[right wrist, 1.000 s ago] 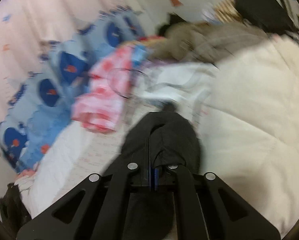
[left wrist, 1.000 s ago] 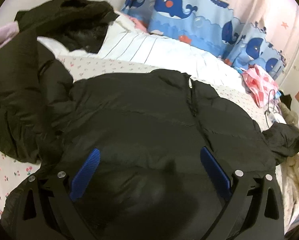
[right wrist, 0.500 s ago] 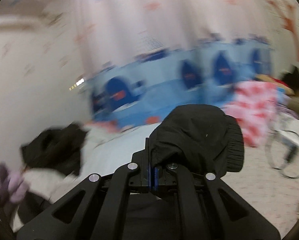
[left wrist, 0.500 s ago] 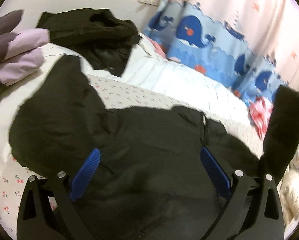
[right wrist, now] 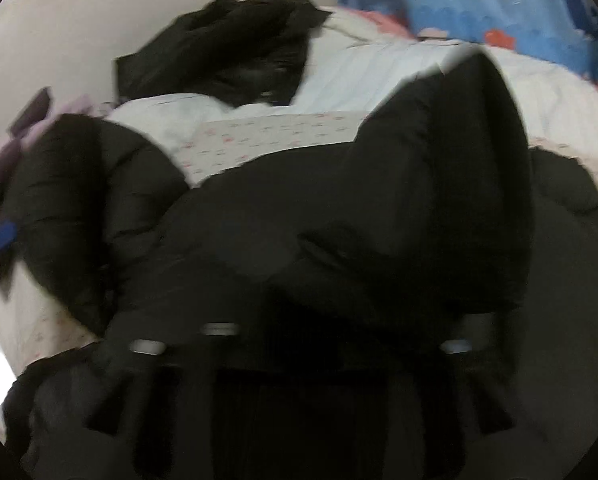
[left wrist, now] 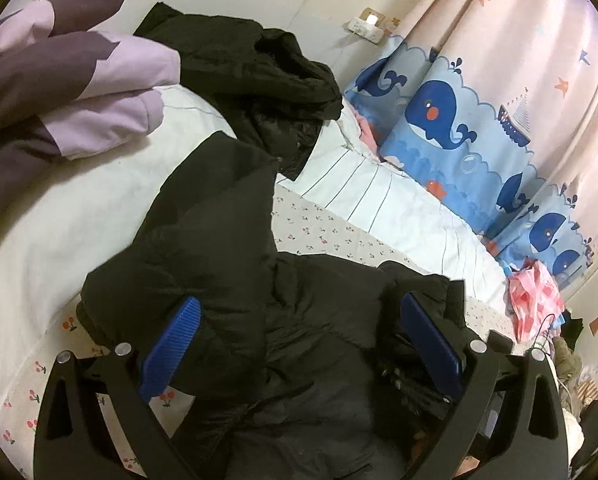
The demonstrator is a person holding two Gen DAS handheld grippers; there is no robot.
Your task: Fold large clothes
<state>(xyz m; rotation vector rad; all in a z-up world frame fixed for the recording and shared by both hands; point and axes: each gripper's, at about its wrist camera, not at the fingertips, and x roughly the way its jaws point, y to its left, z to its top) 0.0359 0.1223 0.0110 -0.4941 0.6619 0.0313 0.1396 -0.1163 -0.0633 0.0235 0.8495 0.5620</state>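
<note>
A large black puffer jacket [left wrist: 299, 312] lies spread on the bed, with one sleeve [left wrist: 219, 200] reaching toward the upper left. My left gripper [left wrist: 299, 344] is open just above the jacket's body, its blue pads on either side. In the blurred right wrist view the jacket [right wrist: 259, 240] fills the frame and its right sleeve [right wrist: 451, 160] is draped over my right gripper [right wrist: 299, 340]. The sleeve hides the fingers, so I cannot see how the jaws stand.
A second black jacket [left wrist: 259, 80] lies heaped at the head of the bed beside a purple quilted garment [left wrist: 59, 92]. A whale-print curtain [left wrist: 459, 120] hangs at the far side. A pink cloth [left wrist: 535, 300] lies at the right, on the cherry-print sheet [left wrist: 319, 232].
My right gripper swung the jacket's right sleeve up and leftward over the jacket body. The left view has tilted up toward the head of the bed; the left gripper stays open.
</note>
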